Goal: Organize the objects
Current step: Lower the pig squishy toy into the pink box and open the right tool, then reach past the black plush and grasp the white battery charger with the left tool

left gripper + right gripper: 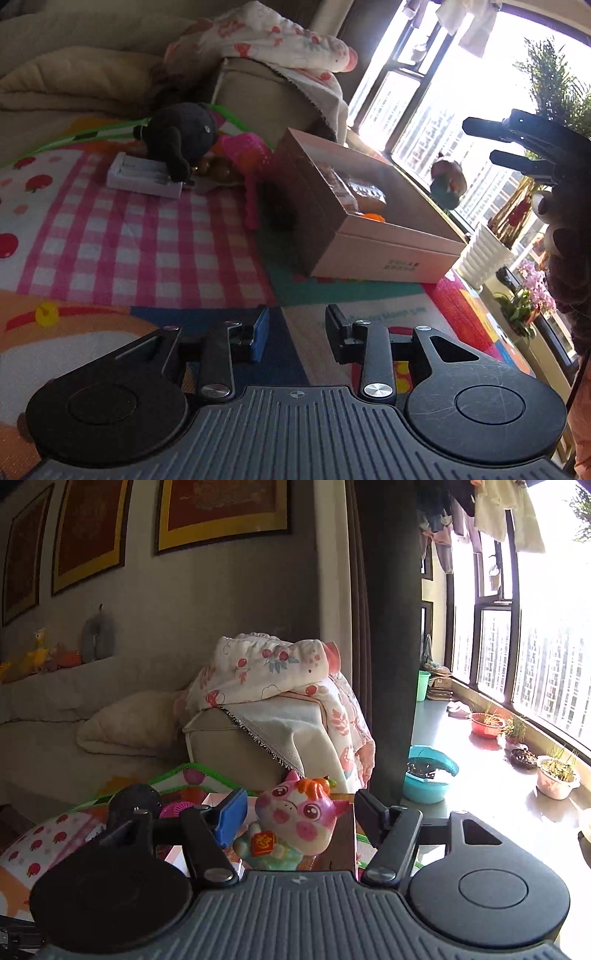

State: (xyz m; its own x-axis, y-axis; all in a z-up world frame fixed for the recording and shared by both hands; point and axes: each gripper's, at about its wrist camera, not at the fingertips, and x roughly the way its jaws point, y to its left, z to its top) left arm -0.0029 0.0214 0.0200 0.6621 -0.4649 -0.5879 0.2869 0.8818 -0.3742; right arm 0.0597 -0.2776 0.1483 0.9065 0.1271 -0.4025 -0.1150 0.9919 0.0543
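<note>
A pink open cardboard box [369, 236] lies on the play mat and holds a few items. A pink cat toy [295, 823] with an orange tuft sits between my right gripper's [299, 816] open fingers, apart from both pads; in the left wrist view the toy [448, 182] is in mid-air above the box's far edge, left of the right gripper [480, 142]. My left gripper [297, 334] is open and empty, low over the mat in front of the box. A black plush toy [181, 136], a white battery charger [144, 175] and a pink plastic toy [247, 158] lie left of the box.
A beige sofa [74, 66] with a floral blanket [273, 675] stands behind the mat. The pink checked mat [122, 229] spreads to the left. Flower pots [484, 254] and a blue basin [428, 775] stand along the window ledge on the right.
</note>
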